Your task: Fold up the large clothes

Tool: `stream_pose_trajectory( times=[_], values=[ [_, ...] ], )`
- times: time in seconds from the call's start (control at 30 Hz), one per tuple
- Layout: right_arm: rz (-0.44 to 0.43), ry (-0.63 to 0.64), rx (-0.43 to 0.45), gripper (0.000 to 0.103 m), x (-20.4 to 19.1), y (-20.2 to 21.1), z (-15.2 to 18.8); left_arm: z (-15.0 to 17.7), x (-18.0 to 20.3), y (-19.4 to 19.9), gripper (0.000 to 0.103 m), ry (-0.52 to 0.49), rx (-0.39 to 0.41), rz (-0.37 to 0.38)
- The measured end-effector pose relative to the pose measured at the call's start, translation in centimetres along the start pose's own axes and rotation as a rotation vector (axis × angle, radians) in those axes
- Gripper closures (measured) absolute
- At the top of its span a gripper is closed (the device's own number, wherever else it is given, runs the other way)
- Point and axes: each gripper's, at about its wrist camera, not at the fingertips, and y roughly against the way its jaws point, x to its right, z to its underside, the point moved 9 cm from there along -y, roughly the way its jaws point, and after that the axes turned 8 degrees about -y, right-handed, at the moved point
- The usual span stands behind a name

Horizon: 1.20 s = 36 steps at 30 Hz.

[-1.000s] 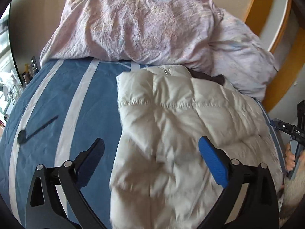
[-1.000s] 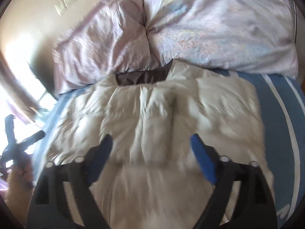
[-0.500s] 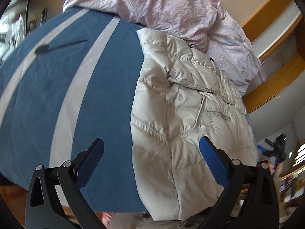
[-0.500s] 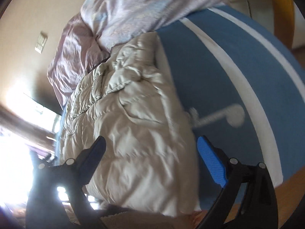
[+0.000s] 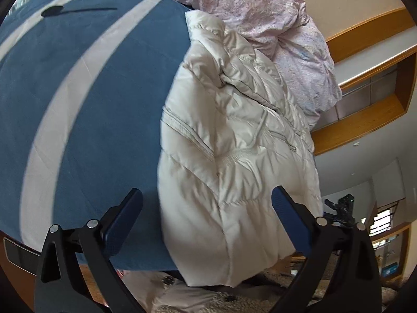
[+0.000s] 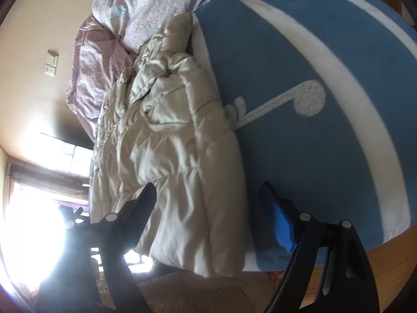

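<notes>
Puffer jacket (image 5: 234, 156) lying mid-frame w/ sides folded in; lengthwise fold remaining. Left gripper (image 5: 207, 203) gaping empty, right gripper (image 6: 208, 200) narrowing, gripping nothing.

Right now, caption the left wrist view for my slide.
Open left hand-held gripper poised over cream puffer jacket on blue striped bed.

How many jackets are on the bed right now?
1. A cream puffer jacket lies lengthwise on the blue striped bedspread, its hem hanging over the near edge, collar against the pink duvet. More could be hidden underneath.
</notes>
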Motion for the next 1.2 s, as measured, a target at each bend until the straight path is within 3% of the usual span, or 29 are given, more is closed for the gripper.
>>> stream_pose_trajectory(
  times=[0.23,0.4,0.6,0.93,1.0,1.03,1.07,1.1,1.2],
  values=[
    [-0.013,0.082,-0.077,0.029,-1.7,-1.1,2.4,2.1,1.8,-0.6,0.012,0.029,-0.025,0.086],
    [-0.078,0.056,-0.094,0.034,-1.7,-1.4,3.4,3.4,1.8,-0.4,0.03,0.107,-0.006,0.133],
    [-0.091,0.046,-0.099,0.045,-1.5,-1.7,4.6,4.0,1.6,-0.5,0.044,0.165,0.004,0.159],
    [-0.122,0.024,-0.095,0.049,-1.3,-1.9,4.8,4.4,1.9,-0.6,0.049,0.145,-0.007,0.143],
    [-0.117,0.022,-0.092,0.056,-1.3,-2.2,4.9,4.3,1.9,-0.7,0.054,0.14,-0.008,0.131],
    [-0.106,0.022,-0.09,0.068,-1.2,-2.4,4.9,4.2,1.9,-0.7,0.058,0.133,-0.009,0.115],
    [-0.094,0.023,-0.081,0.075,-1.1,-2.4,4.9,4.1,1.8,-0.7,0.071,0.123,-0.006,0.096],
    [-0.093,0.033,-0.062,0.079,-1.3,-2.2,4.8,4.0,1.9,-0.6,0.079,0.121,0.002,0.091],
    [-0.108,0.075,0.013,0.085,-2.8,-0.9,4.3,2.7,2.1,0.8,0.087,0.125,0.067,0.103]
  ],
)
